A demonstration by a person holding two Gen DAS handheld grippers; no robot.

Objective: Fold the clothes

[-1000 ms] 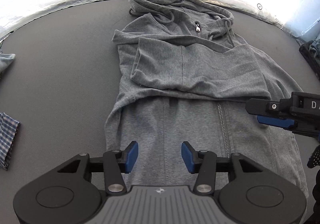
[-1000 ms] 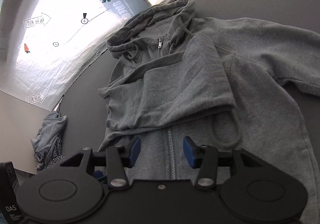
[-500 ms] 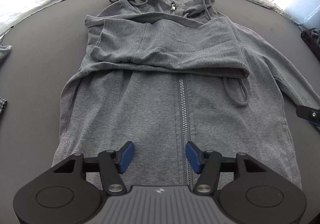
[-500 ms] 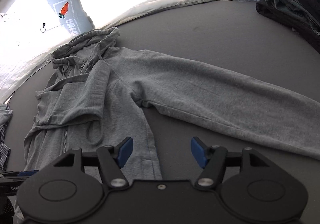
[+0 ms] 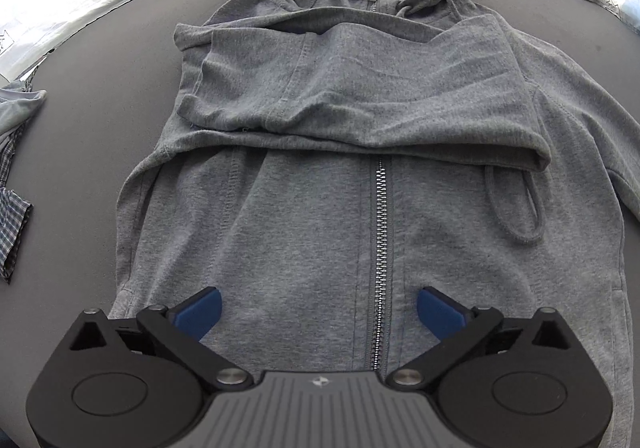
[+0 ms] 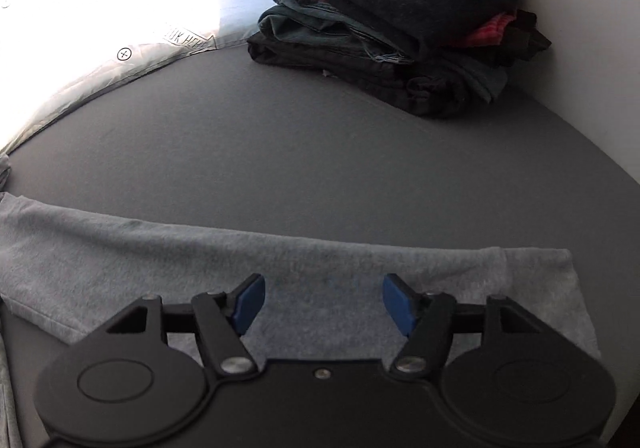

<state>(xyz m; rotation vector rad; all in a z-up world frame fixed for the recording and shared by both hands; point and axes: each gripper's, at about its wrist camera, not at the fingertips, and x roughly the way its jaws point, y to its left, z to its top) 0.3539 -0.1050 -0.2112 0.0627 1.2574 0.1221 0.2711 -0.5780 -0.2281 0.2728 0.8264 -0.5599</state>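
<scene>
Swinging away from the hoodie's body within the last second, the right tool (image 6: 320, 304) now hangs over the outstretched grey sleeve (image 6: 280, 272), near its cuff end, while the left tool (image 5: 318, 310) has slid from the left half of the chest to the lower front of the grey hoodie (image 5: 360, 175). Both sets of jaws have just been opening: the left stands wide, its blue pads (image 5: 200, 312) either side of the zipper (image 5: 378, 248) with nothing pinched between them; the right is parted to a middling gap above the sleeve, gripping nothing.

Lying face up on the dark grey worktop (image 6: 320, 151), the hoodie has its hood at the far edge and one sleeve folded across the chest (image 5: 360, 99). A drawstring loop (image 5: 516, 207) trails below that fold on the right.

Folded garments form a pile (image 6: 400, 35) at the far right corner of the worktop, topped by a tan piece. At the left edge in the left wrist view lies a checked cloth (image 5: 14, 232), well apart from the hoodie.
</scene>
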